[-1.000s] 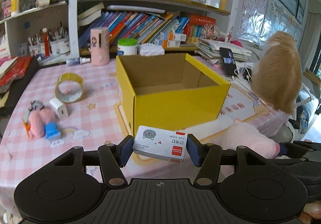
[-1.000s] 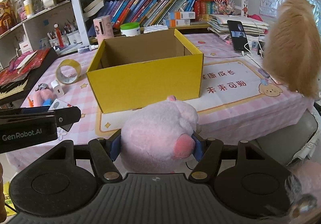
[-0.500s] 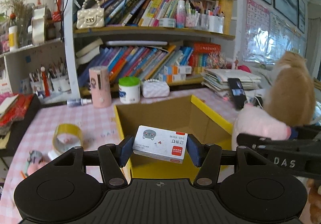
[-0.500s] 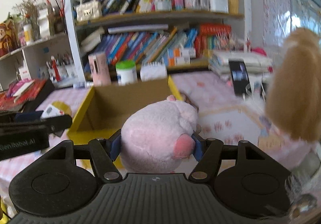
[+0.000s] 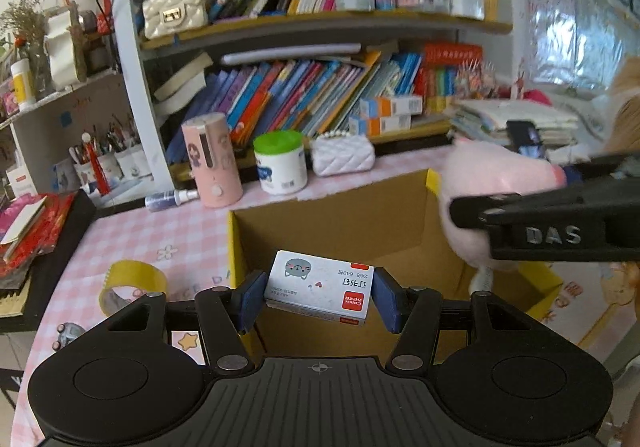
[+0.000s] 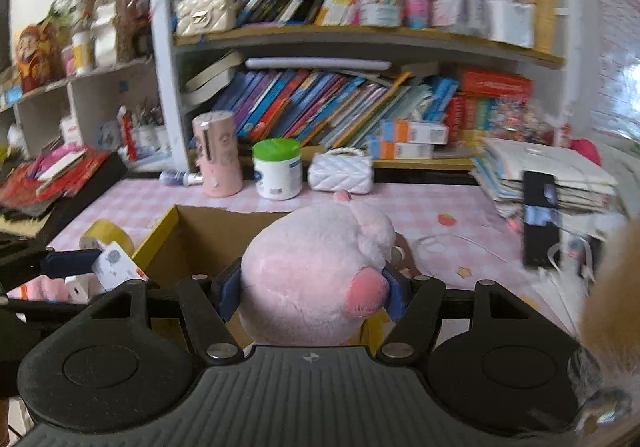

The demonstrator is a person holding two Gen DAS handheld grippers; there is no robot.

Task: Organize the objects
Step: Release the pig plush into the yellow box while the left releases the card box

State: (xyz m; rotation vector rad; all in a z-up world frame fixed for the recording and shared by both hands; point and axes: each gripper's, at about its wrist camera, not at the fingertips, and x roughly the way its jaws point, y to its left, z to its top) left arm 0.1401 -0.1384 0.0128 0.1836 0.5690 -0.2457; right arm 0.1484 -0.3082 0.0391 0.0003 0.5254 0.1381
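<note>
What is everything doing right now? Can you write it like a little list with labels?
left claw: shut on the small white staple box, held over the open box
right claw: shut on the pink plush toy, held at the box's right side
yellow cardboard box: open on top, nothing visible inside
yellow tape roll: lies on the pink checked table, left of the box
behind the box: pink cylinder, green-lidded white tub, white quilted purse
</note>
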